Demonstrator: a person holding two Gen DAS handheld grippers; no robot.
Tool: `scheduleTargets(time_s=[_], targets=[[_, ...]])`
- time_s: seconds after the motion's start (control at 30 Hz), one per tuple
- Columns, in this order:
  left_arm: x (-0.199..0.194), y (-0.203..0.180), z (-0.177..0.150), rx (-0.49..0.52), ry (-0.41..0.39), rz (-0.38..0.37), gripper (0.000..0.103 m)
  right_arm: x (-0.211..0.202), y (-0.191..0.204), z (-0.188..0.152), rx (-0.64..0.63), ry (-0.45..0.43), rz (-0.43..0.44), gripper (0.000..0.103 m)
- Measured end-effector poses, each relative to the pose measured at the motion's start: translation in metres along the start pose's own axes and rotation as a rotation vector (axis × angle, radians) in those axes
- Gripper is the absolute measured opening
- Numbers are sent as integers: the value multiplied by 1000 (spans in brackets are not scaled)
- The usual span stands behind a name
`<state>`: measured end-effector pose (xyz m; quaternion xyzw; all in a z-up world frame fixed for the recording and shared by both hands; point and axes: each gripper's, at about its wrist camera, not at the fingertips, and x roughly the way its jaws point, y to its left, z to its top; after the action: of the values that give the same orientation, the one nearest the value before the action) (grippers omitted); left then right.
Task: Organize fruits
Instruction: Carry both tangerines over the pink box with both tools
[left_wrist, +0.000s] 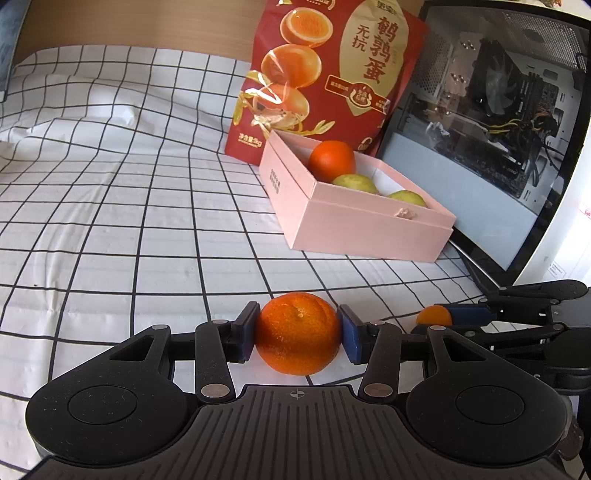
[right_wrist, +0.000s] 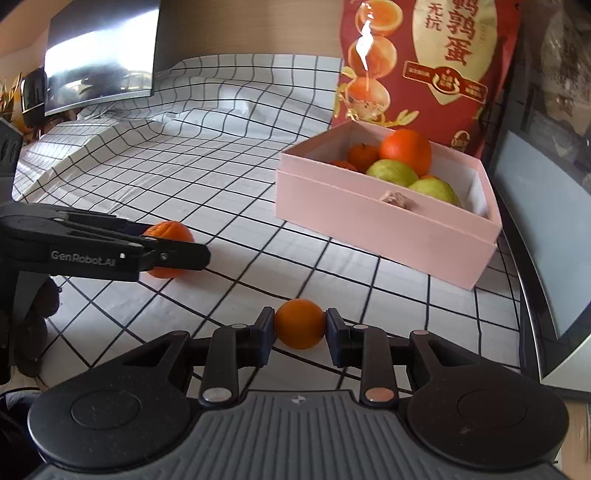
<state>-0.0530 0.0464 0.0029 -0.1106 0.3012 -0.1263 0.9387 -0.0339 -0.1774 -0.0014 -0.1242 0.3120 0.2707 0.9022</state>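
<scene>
My left gripper (left_wrist: 297, 334) is shut on a large orange mandarin (left_wrist: 297, 341) that rests on the checked cloth; it also shows in the right wrist view (right_wrist: 168, 254). My right gripper (right_wrist: 300, 330) is shut on a smaller orange (right_wrist: 300, 324), also low on the cloth; it shows in the left wrist view (left_wrist: 434, 317) at the right. A pink box (right_wrist: 384, 221) stands ahead to the right. It holds an orange (right_wrist: 406, 152), two green fruits (right_wrist: 391, 172) and small mandarins (right_wrist: 362, 156).
A red snack bag (left_wrist: 325, 77) stands behind the pink box (left_wrist: 354, 225). A glass-sided computer case (left_wrist: 491, 140) stands at the right. A dark monitor (right_wrist: 99, 55) sits at the far left. The white checked cloth (left_wrist: 129, 206) is wrinkled.
</scene>
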Motion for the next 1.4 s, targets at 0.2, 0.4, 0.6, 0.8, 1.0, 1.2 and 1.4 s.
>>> scheduleTargets(time_s=[0.2, 0.4, 0.6, 0.8, 1.0, 1.2, 1.4], targets=[[0, 1, 0, -9, -2, -3, 51, -4, -1, 4, 11, -13, -14, 29], [0, -1, 0, 3, 1, 7, 51, -7, -3, 7, 1, -23, -34, 29], [6, 0, 12, -21, 21, -63, 51, -9, -12, 8, 24, -27, -76, 29], [15, -20, 79, 45, -85, -129, 51, -24, -28, 39, 44, -102, -115, 29], [85, -33, 185, 1, -15, -213, 51, -13, -67, 111, 121, -141, -200, 29], [150, -28, 205, -46, 68, -119, 51, 26, -93, 149, 152, -117, -335, 29], [175, -18, 191, -59, 103, -116, 50, 50, -104, 150, 156, -89, -374, 29]])
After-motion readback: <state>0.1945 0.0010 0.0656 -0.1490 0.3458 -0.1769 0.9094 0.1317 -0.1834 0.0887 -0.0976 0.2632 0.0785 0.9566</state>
